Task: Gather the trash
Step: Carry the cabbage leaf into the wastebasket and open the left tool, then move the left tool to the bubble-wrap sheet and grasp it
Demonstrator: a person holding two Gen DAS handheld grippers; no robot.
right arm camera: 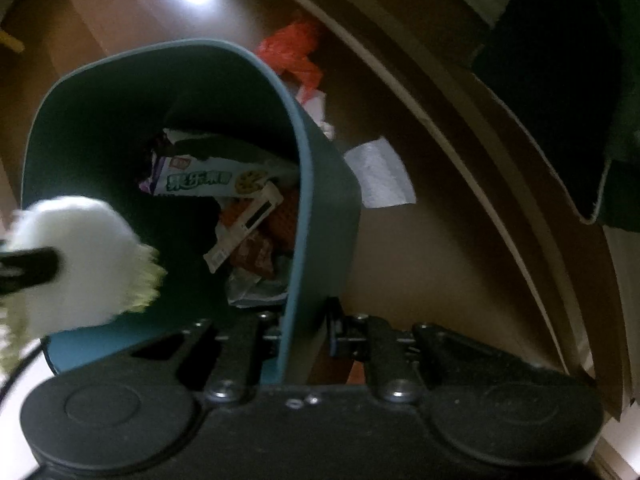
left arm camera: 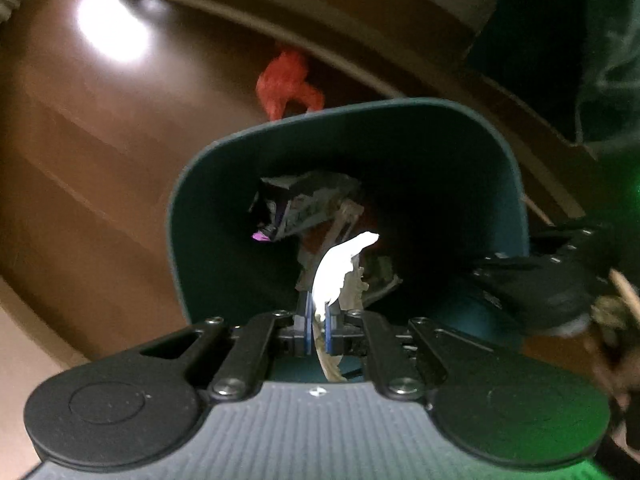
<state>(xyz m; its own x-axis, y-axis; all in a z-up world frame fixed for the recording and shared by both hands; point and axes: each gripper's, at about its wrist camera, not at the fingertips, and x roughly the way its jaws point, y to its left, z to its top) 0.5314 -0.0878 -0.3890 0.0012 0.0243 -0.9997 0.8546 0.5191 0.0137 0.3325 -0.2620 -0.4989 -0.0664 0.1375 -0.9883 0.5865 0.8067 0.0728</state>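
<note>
Left gripper (left arm camera: pixel 318 320), jaws pressed together on a white crumpled paper scrap (left arm camera: pixel 340 264), hangs over the mouth of the dark teal plastic waste bin (left arm camera: pixel 200 216). Right gripper (right arm camera: pixel 304 336) pinches the bin's near right wall. Right wrist view alone shows a white snack wrapper (right arm camera: pixel 208 182) inside with green characters, too blurred to read, a white barcode strip (right arm camera: pixel 244 226), and a white paper sheet (right arm camera: pixel 380 174) on the brown wooden floor (right arm camera: pixel 440 260) right of the bin. Orange crumpled plastic (left arm camera: pixel 288 82) lies beyond the bin's far rim in both.
</note>
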